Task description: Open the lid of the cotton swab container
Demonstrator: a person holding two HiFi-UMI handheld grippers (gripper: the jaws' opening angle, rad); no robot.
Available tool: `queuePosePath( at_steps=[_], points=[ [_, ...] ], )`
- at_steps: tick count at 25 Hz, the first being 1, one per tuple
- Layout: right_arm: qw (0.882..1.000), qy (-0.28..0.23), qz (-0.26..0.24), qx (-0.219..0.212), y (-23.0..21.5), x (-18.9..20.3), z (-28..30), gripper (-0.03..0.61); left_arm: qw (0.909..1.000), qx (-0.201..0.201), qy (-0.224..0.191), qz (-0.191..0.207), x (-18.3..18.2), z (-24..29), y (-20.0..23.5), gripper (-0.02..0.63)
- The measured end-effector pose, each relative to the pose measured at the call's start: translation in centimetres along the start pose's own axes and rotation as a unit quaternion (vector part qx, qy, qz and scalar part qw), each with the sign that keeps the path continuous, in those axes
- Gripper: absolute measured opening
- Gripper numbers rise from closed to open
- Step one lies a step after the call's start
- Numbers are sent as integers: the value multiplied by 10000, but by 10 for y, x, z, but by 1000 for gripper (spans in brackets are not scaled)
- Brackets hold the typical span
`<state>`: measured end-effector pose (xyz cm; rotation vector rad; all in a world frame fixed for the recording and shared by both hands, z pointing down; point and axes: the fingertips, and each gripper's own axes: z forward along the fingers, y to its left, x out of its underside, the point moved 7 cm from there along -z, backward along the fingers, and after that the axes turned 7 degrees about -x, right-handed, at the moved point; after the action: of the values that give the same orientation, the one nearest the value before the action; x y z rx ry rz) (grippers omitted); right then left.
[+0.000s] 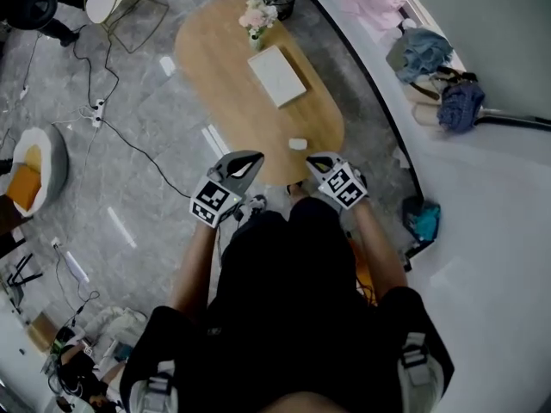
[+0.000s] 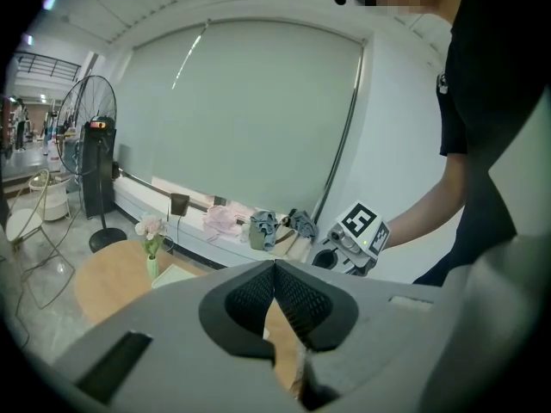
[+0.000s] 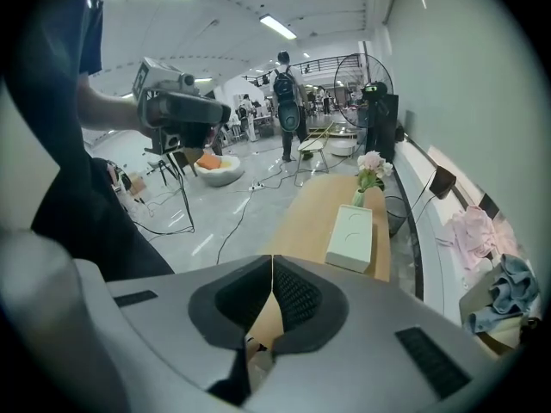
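Table [image 1: 222, 69] carries one box [image 1: 277, 75], one vase [image 1: 256, 38], one container [image 1: 297, 144]; left tool [image 1: 254, 159] and right tool [image 1: 313, 163] clenched empty.

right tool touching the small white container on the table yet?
Apart. Head view: the right tool, jaws shut, sits short of the small white container, a strip of bare table showing between them.

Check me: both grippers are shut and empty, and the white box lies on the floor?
No: the head view shows the white box lying on the wooden table instead. Left gripper and right gripper are shut and empty.
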<state>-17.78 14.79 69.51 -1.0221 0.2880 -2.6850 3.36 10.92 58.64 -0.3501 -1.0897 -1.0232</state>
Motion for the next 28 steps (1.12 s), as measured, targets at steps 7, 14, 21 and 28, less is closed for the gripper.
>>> queuePosePath(
  at_steps=[7,14,21,28],
  points=[
    [9983,516,-203,-174,-31,39,36,-3,9998,-106,131,-84,3,18,9,0],
    [9958,805,-127,-421,-59,66,74,-3,9989,7,363,-281,36,32,6,0],
    [9931,956,26,-673,-82,87,114,94,9977,-122,467,-474,57,56,17,0],
    [9889,1389,199,-492,-104,133,165,200,9975,-123,398,-574,81,77,22,0]
  ],
)
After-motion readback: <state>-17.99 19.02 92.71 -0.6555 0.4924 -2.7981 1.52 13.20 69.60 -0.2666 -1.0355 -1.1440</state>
